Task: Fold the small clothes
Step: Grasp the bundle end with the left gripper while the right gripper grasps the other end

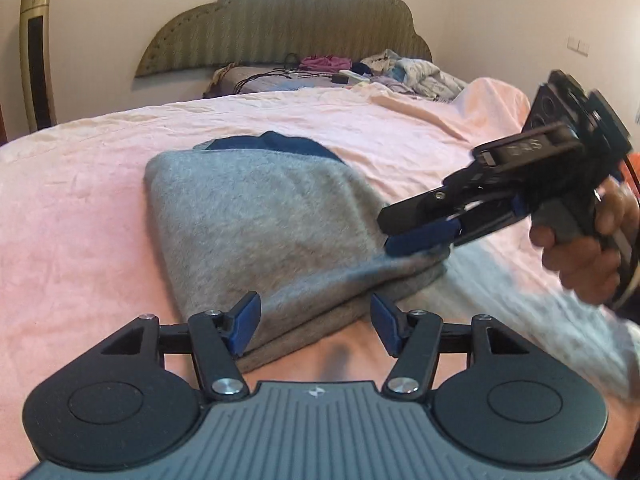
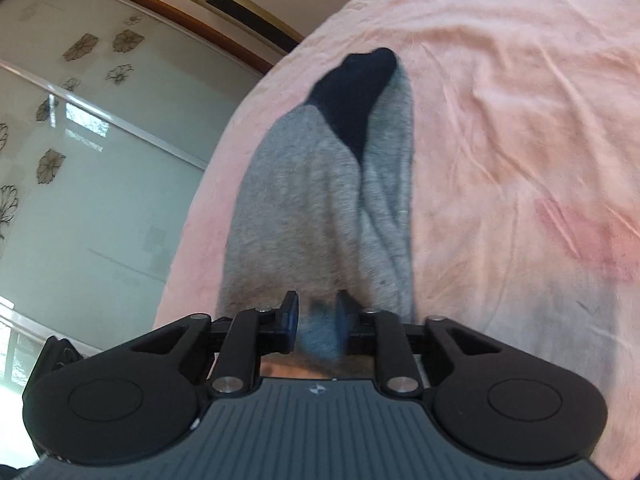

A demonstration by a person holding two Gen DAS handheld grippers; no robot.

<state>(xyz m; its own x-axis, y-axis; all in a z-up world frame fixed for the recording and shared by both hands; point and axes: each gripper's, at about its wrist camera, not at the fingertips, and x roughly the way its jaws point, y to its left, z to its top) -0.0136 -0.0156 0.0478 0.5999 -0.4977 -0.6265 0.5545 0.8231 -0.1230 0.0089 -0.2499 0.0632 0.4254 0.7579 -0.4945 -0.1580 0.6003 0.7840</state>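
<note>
On the pink bed [image 1: 100,184] lies the folded grey garment [image 1: 256,216], long axis running away from the left tongs [image 1: 316,324], which stand open, straddling its near edge. Right tongs [image 1: 404,226] hang at its right corner, slightly parted; grip uncertain.

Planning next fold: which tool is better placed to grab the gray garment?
Probably right. The right tool already has the gray garment's edge between its fingers, while the left tool stands open, clear of it.

Padded headboard [image 1: 280,20]; pink bedsheet [image 1: 100,200]; floral wardrobe doors [image 2: 80,160]
</note>
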